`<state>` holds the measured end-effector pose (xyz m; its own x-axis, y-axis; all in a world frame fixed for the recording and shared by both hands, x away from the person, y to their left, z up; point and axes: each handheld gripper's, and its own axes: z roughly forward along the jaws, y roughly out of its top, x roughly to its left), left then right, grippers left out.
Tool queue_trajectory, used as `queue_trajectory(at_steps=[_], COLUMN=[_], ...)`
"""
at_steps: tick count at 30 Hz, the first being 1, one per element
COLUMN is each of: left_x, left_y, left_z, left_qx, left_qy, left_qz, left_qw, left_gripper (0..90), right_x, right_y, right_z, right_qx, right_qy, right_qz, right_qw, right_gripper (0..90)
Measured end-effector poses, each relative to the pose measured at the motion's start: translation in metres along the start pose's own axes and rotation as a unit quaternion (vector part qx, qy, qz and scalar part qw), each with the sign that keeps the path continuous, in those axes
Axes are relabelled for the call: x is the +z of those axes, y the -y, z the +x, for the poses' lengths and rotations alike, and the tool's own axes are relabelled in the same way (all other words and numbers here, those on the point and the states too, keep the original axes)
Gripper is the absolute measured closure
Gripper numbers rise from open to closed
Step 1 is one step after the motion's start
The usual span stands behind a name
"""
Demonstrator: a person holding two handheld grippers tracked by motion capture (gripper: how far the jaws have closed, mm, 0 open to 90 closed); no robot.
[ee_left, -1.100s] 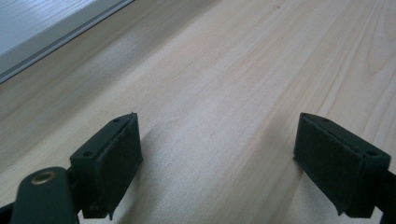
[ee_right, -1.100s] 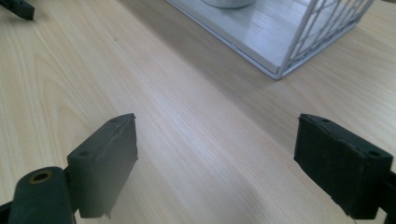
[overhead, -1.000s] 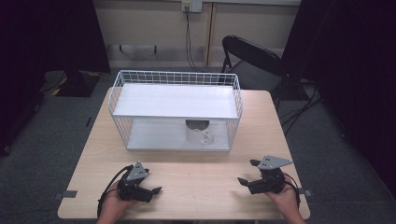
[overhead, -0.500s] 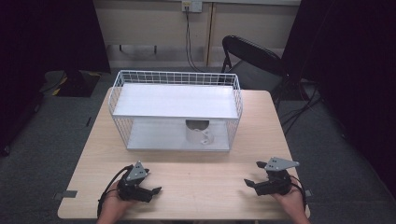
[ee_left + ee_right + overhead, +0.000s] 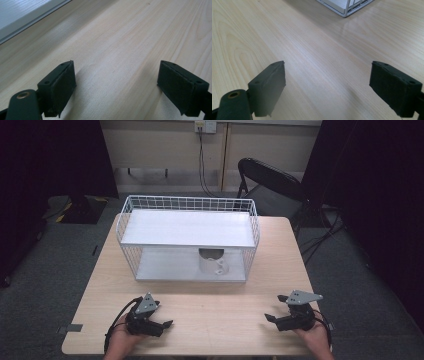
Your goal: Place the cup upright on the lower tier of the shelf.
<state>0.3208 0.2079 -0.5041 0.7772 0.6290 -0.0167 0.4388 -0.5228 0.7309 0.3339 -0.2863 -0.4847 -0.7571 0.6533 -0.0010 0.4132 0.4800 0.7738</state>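
Observation:
A white wire rack (image 5: 185,200) with a flat white shelf stands at the back middle of the wooden table (image 5: 220,305). A white mug (image 5: 212,262) sits under the shelf on the rack's lower level. My left gripper (image 5: 162,320) rests near the front left edge, open, jaws pointing right. My right gripper (image 5: 274,309) is near the front right edge, open, jaws pointing left. In the left gripper view the left gripper (image 5: 116,85) holds nothing over bare wood. The right gripper (image 5: 328,85) is likewise wide apart and has nothing in it.
A black folding chair (image 5: 270,180) stands behind the table's far right corner. The rack's base edge (image 5: 25,15) shows at the upper left of the left gripper view, and its corner (image 5: 347,7) at the top of the right gripper view. Bare wood lies between grippers and rack.
My right gripper has drifted slightly right and toward the front edge of the table. The left gripper has stayed put.

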Motion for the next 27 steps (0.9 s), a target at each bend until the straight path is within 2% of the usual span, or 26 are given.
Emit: queue_trajectory(at_steps=[18, 27], left_x=[0.000, 0.000], left_y=[0.000, 0.000], left_z=[0.000, 0.000], left_qx=[0.001, 0.001], left_qy=[-0.002, -0.001], left_qz=[0.000, 0.000], left_qw=[1.0000, 1.0000], left_gripper=[14.5, 14.5], right_x=[-0.004, 0.000], right_y=[0.015, 0.021], right_z=[-0.006, -0.007], right_qx=[0.013, 0.007], right_qy=[0.004, 0.008], right_qz=[0.009, 0.026], right_qw=[0.9999, 0.9996], right_gripper=[12.6, 12.6])
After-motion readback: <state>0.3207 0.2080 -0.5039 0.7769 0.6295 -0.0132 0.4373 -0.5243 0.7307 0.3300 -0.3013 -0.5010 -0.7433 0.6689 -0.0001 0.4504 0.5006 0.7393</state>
